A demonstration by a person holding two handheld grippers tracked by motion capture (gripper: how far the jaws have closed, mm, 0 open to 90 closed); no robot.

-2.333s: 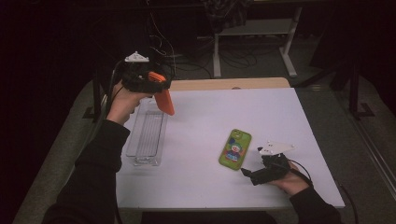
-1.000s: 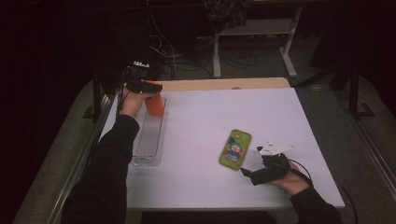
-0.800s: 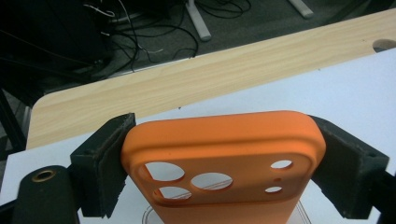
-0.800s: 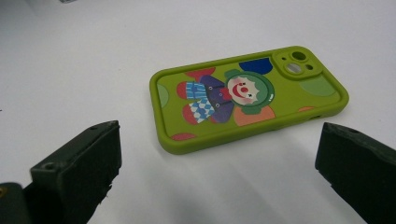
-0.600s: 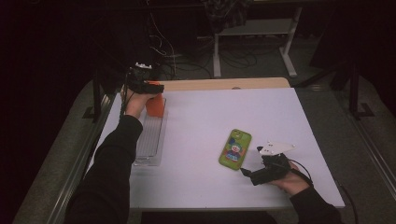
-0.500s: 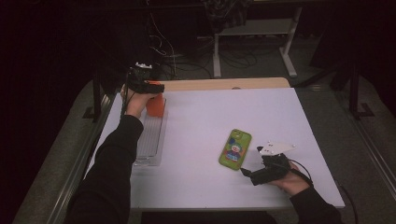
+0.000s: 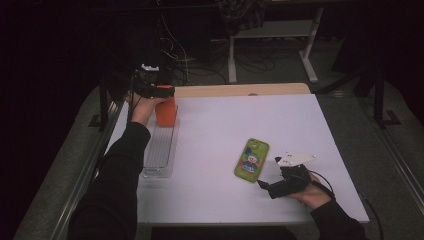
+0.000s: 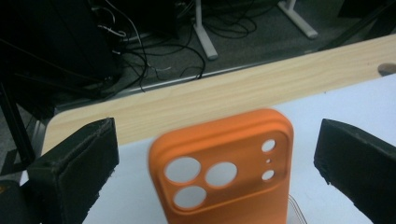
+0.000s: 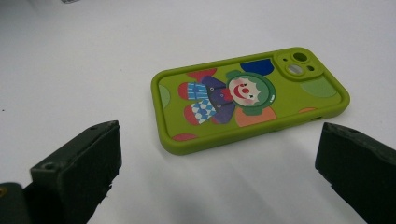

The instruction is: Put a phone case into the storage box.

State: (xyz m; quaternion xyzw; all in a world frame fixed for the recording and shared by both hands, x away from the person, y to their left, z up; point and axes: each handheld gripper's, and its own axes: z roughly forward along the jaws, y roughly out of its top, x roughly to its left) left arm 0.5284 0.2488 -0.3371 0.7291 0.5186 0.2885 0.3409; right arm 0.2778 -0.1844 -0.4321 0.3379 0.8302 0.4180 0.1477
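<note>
Left claw (image 8: 217, 154) cropping orange case (image 8: 224, 172)

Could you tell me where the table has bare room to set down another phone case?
The widest free patch is the white top between the orange phone case and the green phone case, running to the far right corner. The near middle, between the clear tray and the green case, is bare too. It is crowded around the right claw and at the left claw.
</note>
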